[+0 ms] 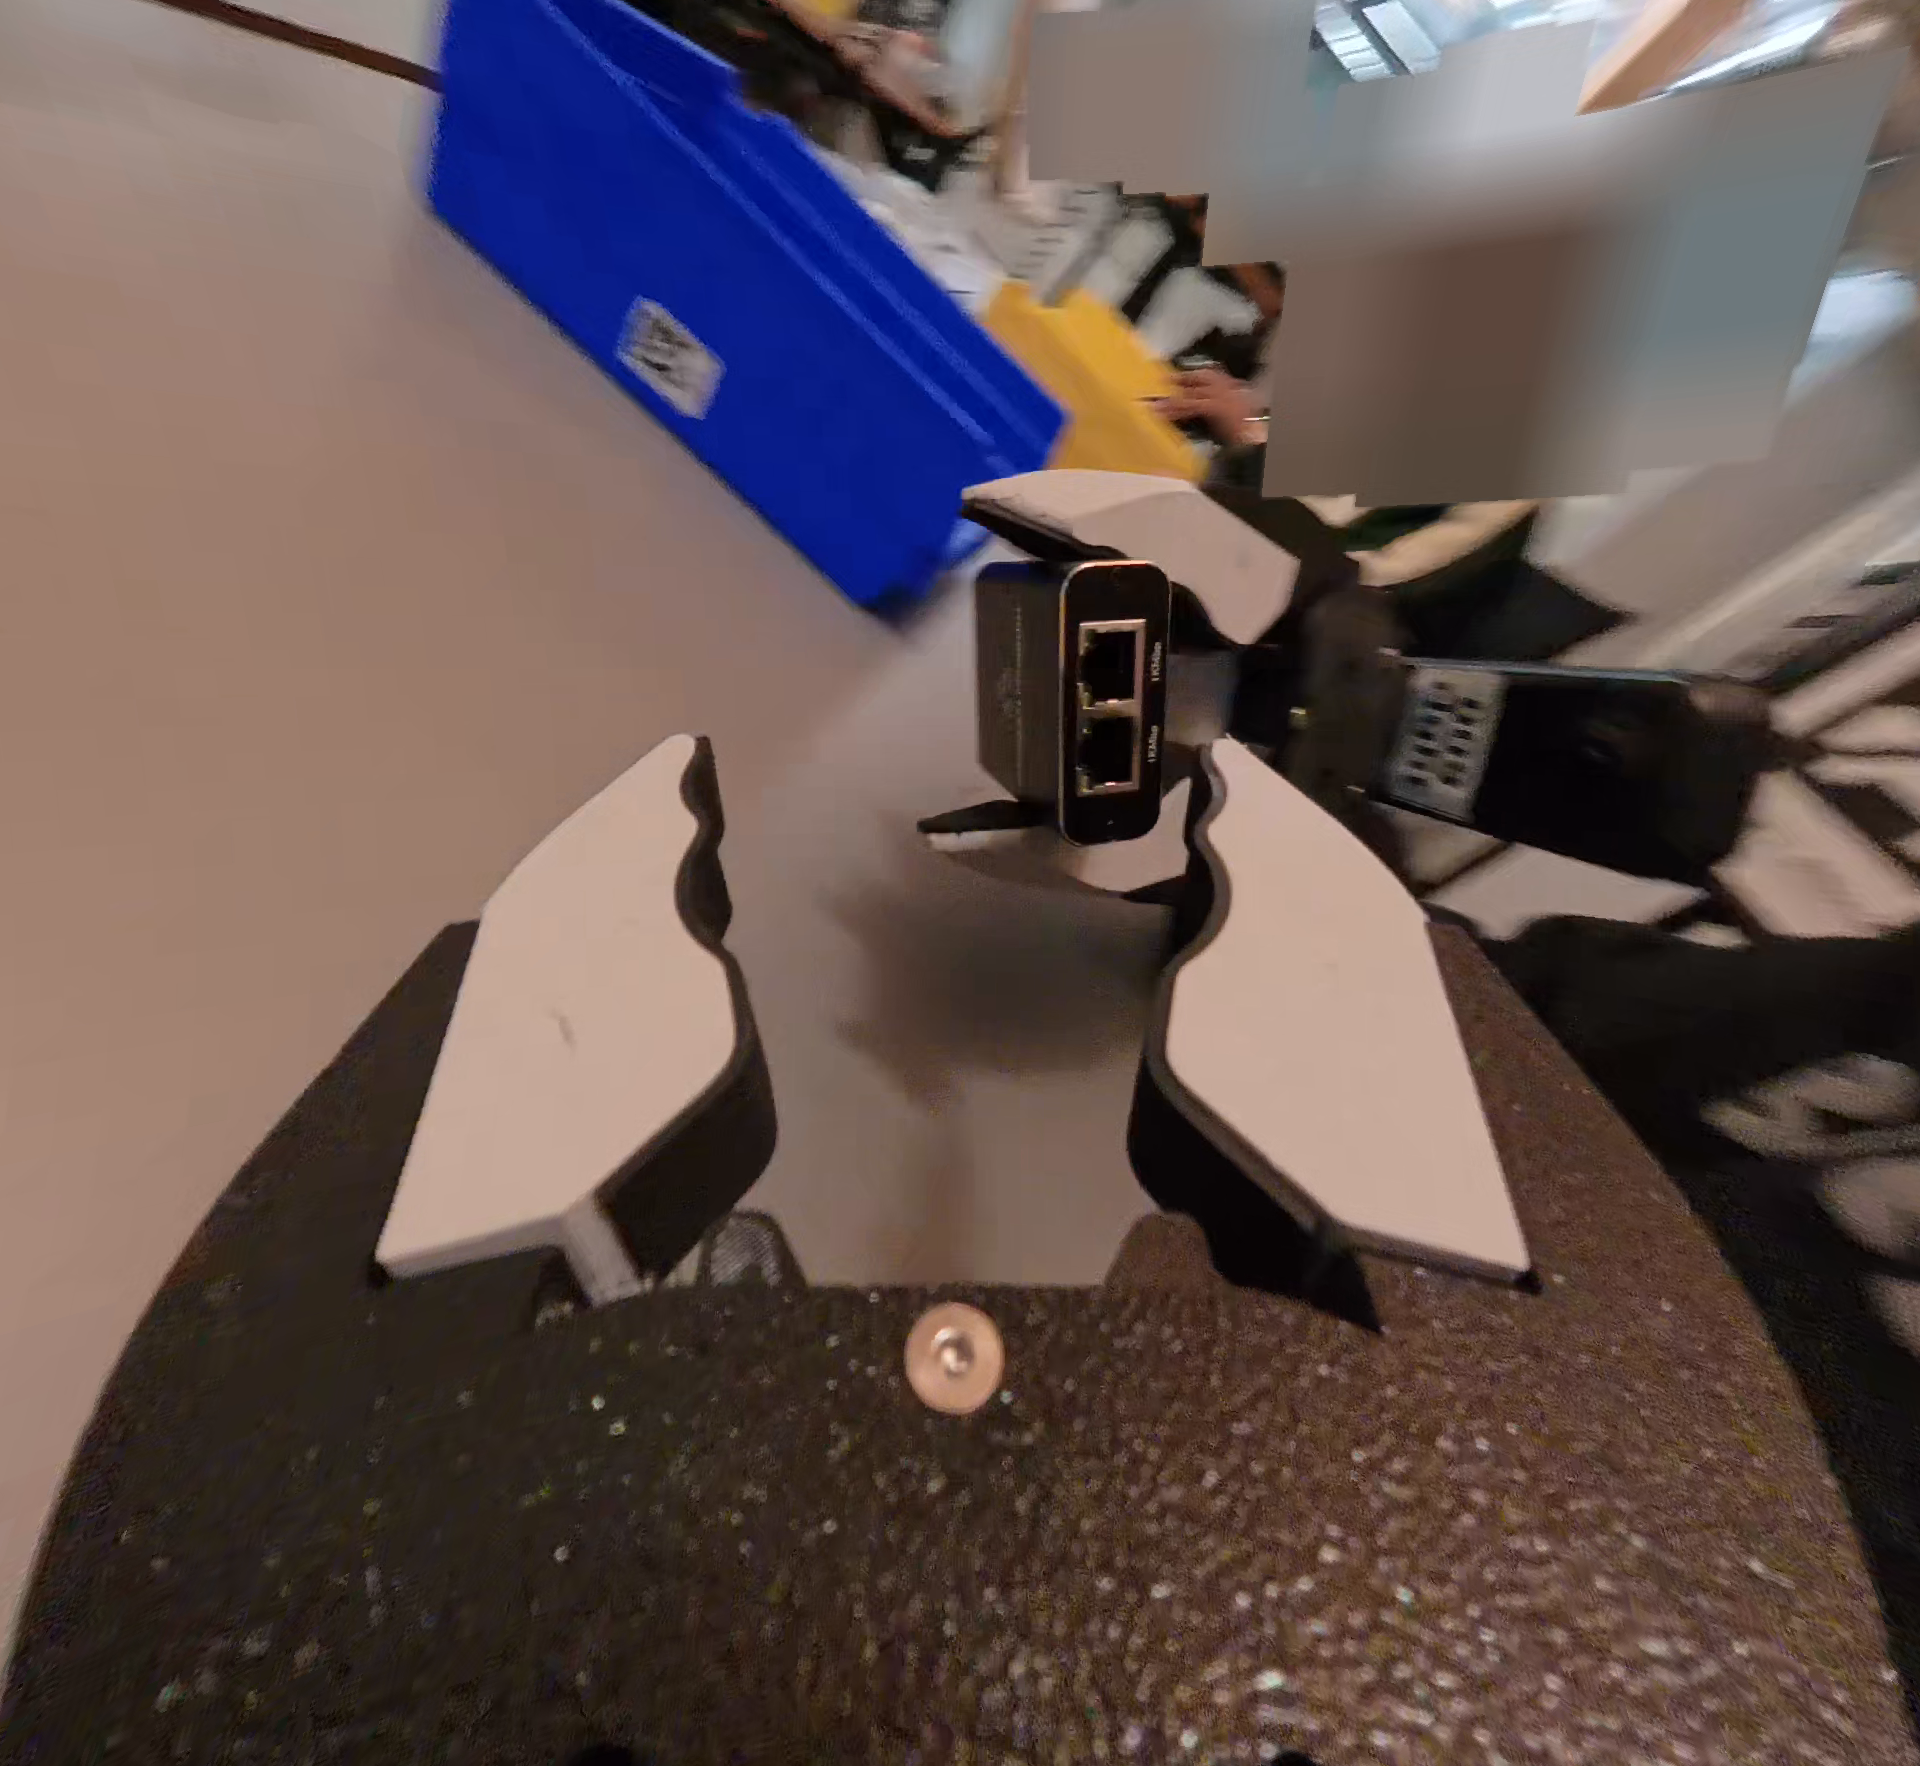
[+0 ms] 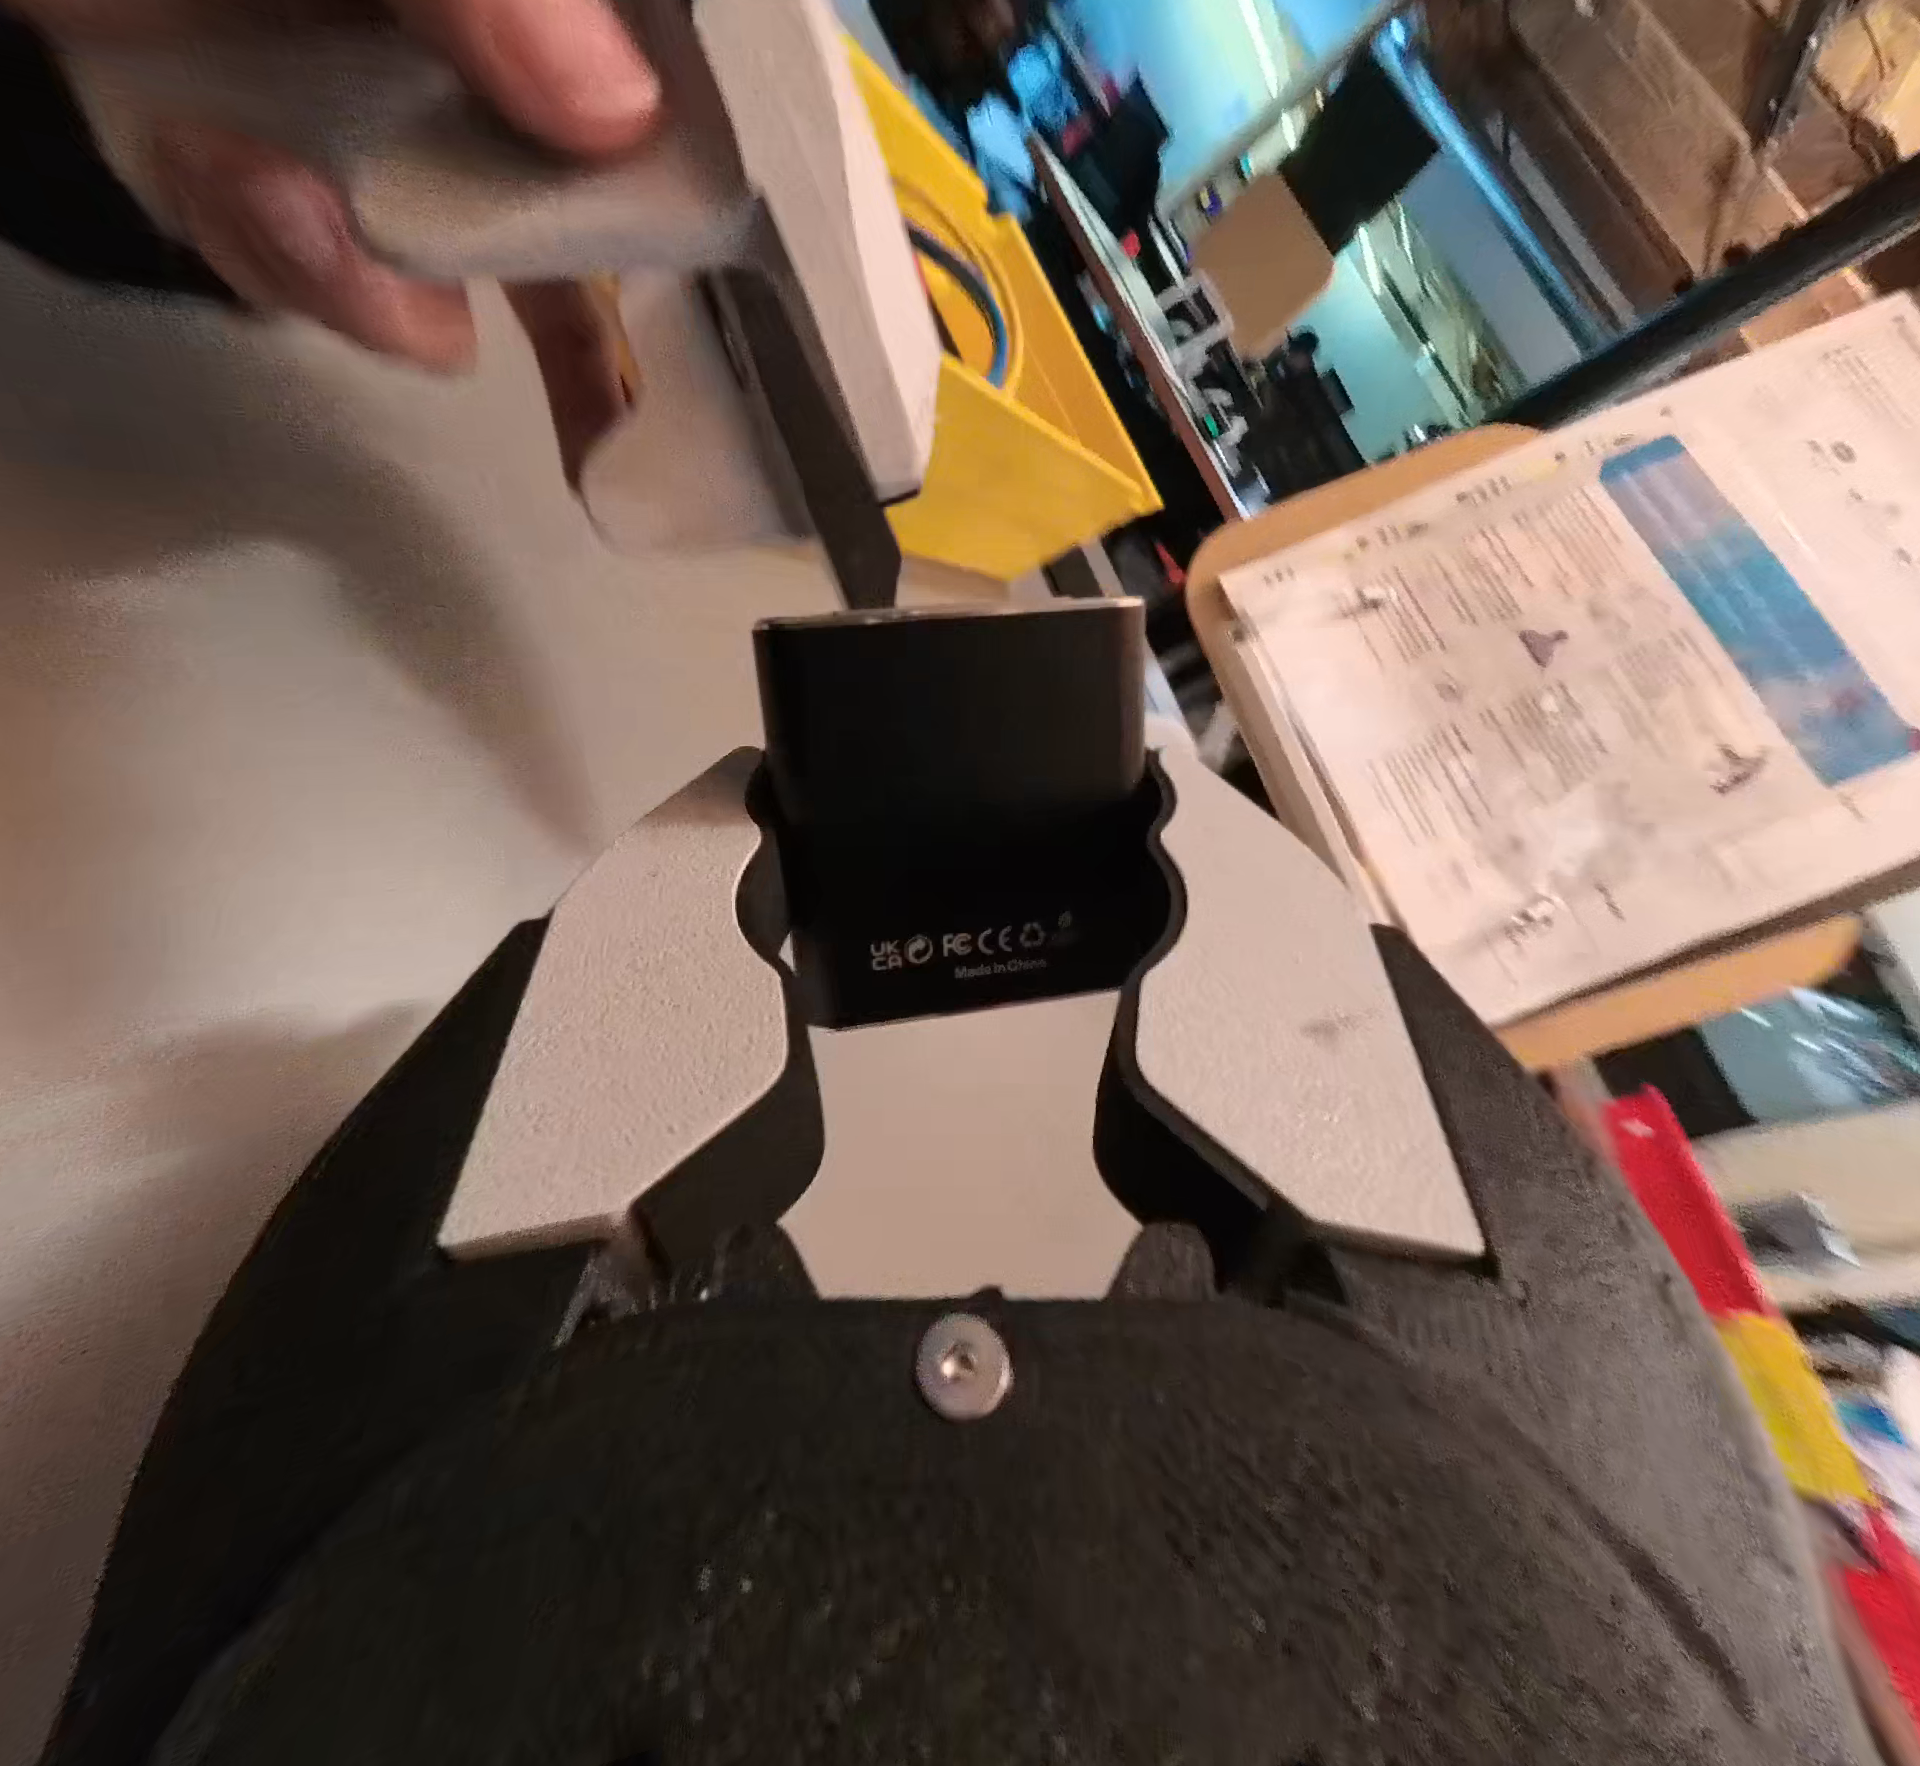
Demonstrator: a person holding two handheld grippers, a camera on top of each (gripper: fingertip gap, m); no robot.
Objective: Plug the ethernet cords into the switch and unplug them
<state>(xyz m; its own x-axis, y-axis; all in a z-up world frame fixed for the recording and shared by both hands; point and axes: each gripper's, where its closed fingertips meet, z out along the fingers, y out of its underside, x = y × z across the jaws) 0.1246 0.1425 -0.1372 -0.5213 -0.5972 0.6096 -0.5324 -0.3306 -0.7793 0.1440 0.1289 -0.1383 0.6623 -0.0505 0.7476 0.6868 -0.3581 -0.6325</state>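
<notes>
small black switch (image 1: pixel 1070 698), two ports

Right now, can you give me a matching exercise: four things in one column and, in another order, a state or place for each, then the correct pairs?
Column 1:
1. left gripper
2. right gripper
3. switch
4. blue bin

Column 2:
A. stands on the table, behind the switch in the left wrist view
B. open, holding nothing
C. both ports empty, no cord in them
D. shut on the black box

Pairs: 1-B, 2-D, 3-C, 4-A
</notes>
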